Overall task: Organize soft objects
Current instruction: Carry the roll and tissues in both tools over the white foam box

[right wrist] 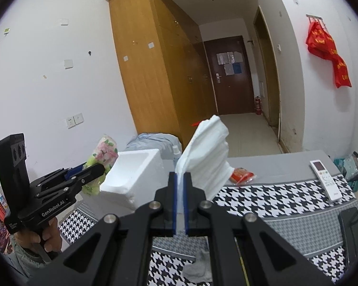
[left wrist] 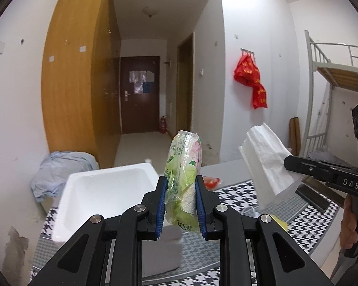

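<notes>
My left gripper (left wrist: pixel 181 183) is shut on a green flowered tissue pack (left wrist: pixel 185 159), which stands up between the blue pads above the table. The same pack (right wrist: pixel 102 157) and left gripper (right wrist: pixel 93 169) show at the left of the right wrist view. My right gripper (right wrist: pixel 179 178) is shut on a stack of white tissues (right wrist: pixel 207 152) that fans up and to the right. In the left wrist view those white tissues (left wrist: pixel 265 159) hang from the right gripper (left wrist: pixel 289 164) at the right. A white foam box (left wrist: pixel 105 190) sits open on the table just beyond and left of the pack.
The table carries a houndstooth cloth (right wrist: pixel 274 202), a red packet (right wrist: pixel 242 176), a white remote (right wrist: pixel 324 178) and a grey sock (right wrist: pixel 200 267). A blue cloth bundle (left wrist: pixel 59 169) lies behind the foam box (right wrist: pixel 131 178). A bunk bed frame (left wrist: pixel 322 90) stands at the right.
</notes>
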{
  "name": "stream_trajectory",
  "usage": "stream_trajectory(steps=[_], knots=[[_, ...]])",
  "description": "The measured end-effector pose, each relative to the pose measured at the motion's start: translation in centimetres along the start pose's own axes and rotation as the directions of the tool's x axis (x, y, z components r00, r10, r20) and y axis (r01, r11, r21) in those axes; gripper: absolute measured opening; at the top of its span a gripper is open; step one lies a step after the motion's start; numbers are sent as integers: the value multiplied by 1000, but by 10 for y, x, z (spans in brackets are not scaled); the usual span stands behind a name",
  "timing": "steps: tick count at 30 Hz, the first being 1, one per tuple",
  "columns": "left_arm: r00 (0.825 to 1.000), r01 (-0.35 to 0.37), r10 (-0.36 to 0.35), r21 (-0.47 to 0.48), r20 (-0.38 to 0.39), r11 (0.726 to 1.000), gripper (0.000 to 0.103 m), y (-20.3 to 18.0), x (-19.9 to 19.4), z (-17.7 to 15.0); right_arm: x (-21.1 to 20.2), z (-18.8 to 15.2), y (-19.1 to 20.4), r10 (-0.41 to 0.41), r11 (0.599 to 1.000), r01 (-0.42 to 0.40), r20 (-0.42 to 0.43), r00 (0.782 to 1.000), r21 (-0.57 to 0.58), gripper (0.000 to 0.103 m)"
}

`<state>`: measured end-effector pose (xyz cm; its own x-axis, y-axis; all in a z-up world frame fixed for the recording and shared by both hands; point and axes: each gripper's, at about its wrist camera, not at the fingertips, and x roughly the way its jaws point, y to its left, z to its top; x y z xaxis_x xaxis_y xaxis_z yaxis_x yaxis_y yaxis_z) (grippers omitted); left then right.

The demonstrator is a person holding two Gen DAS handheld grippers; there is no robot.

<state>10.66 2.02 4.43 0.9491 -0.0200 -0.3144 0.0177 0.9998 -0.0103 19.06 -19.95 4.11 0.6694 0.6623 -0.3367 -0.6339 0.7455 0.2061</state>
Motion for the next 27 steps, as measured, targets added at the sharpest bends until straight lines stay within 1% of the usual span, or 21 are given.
stream_trajectory(steps=[3,7,10,19,27], knots=[[999,-47,47,2,22,999,24,7,-5,2,7,3,7,30,999,-30,-4,1000,-11,7],[996,-90,90,0,11,996,24,18,-9,4,20,8,21,66,997,-66,-22,998,-32,7],[994,-110,110,-9,18,994,24,27,-15,5,26,13,35,96,994,-97,-19,995,-54,7],[986,-166,166,-33,17,986,24,51,-26,6,46,23,65,147,984,-150,-35,988,-97,7],[981,-191,193,-52,22,980,24,72,-35,4,70,28,89,180,976,-186,-66,981,-111,7]])
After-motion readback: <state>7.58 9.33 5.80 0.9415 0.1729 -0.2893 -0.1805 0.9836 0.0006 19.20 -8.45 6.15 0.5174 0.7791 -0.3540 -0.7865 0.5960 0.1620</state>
